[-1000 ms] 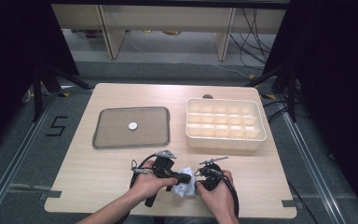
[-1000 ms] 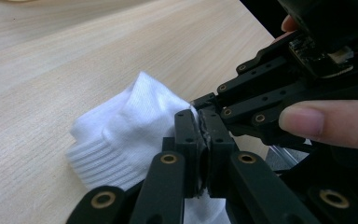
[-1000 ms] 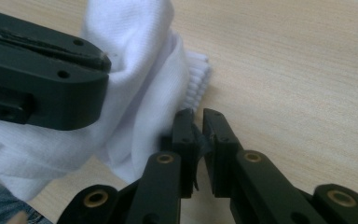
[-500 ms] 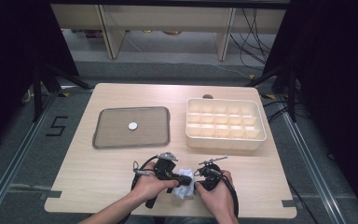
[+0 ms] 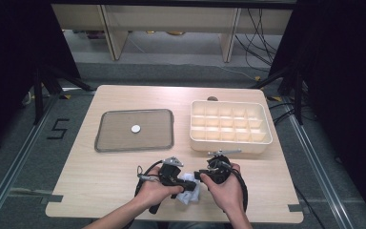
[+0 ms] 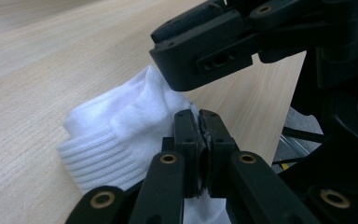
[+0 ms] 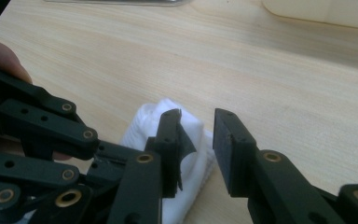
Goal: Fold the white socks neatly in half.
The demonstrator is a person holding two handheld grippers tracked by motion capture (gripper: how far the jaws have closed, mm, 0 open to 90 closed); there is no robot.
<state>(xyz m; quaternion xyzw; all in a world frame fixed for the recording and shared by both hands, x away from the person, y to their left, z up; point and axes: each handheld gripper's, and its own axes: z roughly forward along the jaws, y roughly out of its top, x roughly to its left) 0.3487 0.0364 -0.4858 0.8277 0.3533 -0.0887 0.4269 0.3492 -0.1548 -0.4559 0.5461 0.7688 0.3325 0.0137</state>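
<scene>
A: White knitted cloth, a sock (image 6: 116,135) by its ribbed cuff, lies bunched near the front edge of the worktop (image 5: 100,167), about midway along it, between the two hands.

B: Who has it?

A: The left tongs (image 6: 199,122). In their own view the two jaws stand pressed together with a fold of the sock pinched between them. The right tongs (image 7: 198,140) have just been opening: their jaws now stand apart, with a clear gap and no cloth in it, the sock lying just behind and below the nearer jaw.

B: So a handover?

A: I'd judge a let-go after a fold or a tuck. A second ago both tools sat tight on the bundle; now the right one has come away a little, so the left tongs alone hold the sock in shape. Likely the right will take a fresh bite or leave.

B: Any writing?

A: A "5" taped on the floor (image 5: 58,129) off the left edge. No brand shows on the sock, the grey tray (image 5: 134,144) with its small white disc (image 5: 136,128), or the cream compartment box (image 5: 230,125) toward the far right corner.
</scene>
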